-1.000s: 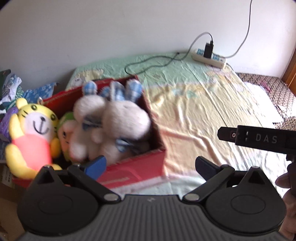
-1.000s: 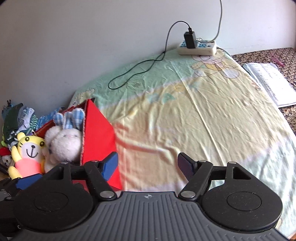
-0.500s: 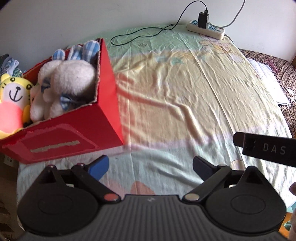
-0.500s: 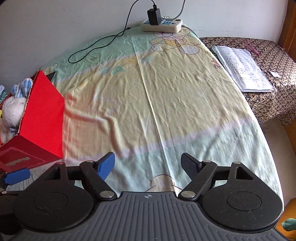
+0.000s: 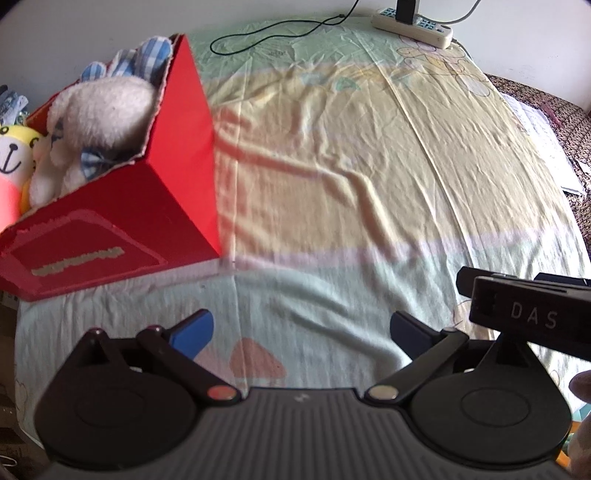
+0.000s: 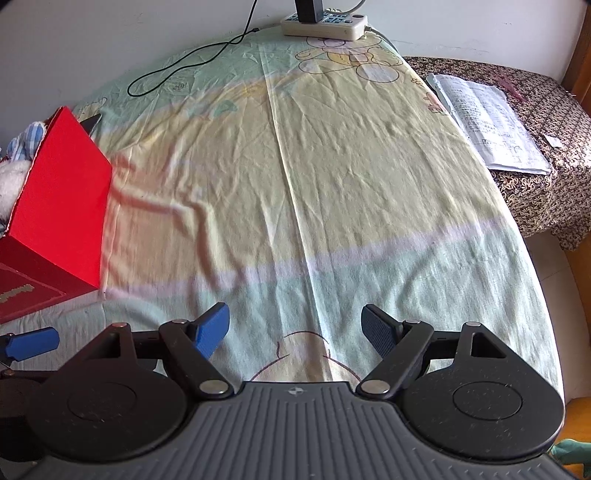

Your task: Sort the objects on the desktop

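Observation:
A red box [image 5: 177, 177] stands at the left on the sheet-covered table [image 5: 351, 184]. In it lie a white plush rabbit [image 5: 99, 114] with blue checked ears and a yellow tiger plush [image 5: 11, 155] at the frame's edge. My left gripper [image 5: 301, 326] hangs over the sheet in front of the box; its jaws are opening with nothing between them. My right gripper [image 6: 295, 325] is open and empty over the sheet's near part, to the right of the red box [image 6: 62, 184]. Its black body [image 5: 524, 314] shows at the right of the left wrist view.
A white power strip [image 6: 325, 26] with a black plug sits at the far edge, and a black cable [image 6: 184, 62] loops over the sheet. Printed papers [image 6: 484, 122] lie on a patterned cloth surface [image 6: 546, 96] to the right. The table drops off at the right.
Both views have tipped down toward the sheet. The red box and plush toys have slid to the left edge of both views. Both grippers stay open and empty.

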Demonstrator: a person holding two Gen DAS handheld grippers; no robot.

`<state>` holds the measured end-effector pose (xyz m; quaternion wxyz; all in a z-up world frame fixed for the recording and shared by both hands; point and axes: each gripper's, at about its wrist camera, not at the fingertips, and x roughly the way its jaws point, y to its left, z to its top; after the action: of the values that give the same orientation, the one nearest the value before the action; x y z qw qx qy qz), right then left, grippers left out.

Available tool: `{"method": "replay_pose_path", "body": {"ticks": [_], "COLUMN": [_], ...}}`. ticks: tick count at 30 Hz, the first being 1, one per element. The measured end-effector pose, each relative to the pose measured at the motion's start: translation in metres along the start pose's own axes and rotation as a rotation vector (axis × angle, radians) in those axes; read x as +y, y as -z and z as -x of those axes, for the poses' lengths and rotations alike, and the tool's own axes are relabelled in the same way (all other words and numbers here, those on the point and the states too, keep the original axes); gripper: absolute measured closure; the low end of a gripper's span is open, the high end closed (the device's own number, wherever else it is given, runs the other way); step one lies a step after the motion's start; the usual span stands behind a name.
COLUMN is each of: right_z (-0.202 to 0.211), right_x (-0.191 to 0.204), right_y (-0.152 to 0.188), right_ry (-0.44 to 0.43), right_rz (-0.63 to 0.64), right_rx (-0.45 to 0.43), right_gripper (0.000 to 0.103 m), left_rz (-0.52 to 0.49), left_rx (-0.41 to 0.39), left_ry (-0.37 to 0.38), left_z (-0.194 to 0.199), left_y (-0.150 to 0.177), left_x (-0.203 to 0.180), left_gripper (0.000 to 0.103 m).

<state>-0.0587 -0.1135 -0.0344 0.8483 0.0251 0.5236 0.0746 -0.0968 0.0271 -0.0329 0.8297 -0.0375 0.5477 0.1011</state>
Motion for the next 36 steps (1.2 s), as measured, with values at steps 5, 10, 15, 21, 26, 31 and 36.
{"method": "replay_pose_path", "body": {"ticks": [5,10,15,21,26,31,36], "right_z": [-0.008,-0.015,-0.019,-0.017,-0.012,-0.005,0.003], "right_x": [0.009,0.027,0.052,0.089,0.126,0.157,0.184], "right_y": [-0.001,0.0,0.001,0.003,0.01,0.016,0.023], "right_ry": [-0.007,-0.031,-0.058,-0.07,-0.068,-0.061,-0.052], "right_rz": [0.027,0.077,0.13,0.17,0.194,0.19,0.182], "right_rx": [0.017,0.028,0.05,0.046,0.041,0.028,0.001], "right_gripper": [0.022,0.022,0.022,0.022,0.022,0.022,0.022], "left_rz": [0.034,0.066,0.098,0.12,0.119,0.087,0.055], "left_rx": [0.044,0.086,0.091,0.089,0.064,0.051,0.026], "left_ry": [-0.064,-0.092,-0.113,-0.145,-0.14,-0.14,-0.129], "left_z": [-0.011,-0.019,-0.018,-0.016,-0.006,0.0,0.009], "left_y": [0.005,0.011,0.014,0.016,0.018,0.019,0.02], "left_x": [0.007,0.026,0.05,0.089,0.124,0.152,0.175], "left_gripper": [0.001,0.001,0.001,0.001,0.001,0.001,0.001]}}
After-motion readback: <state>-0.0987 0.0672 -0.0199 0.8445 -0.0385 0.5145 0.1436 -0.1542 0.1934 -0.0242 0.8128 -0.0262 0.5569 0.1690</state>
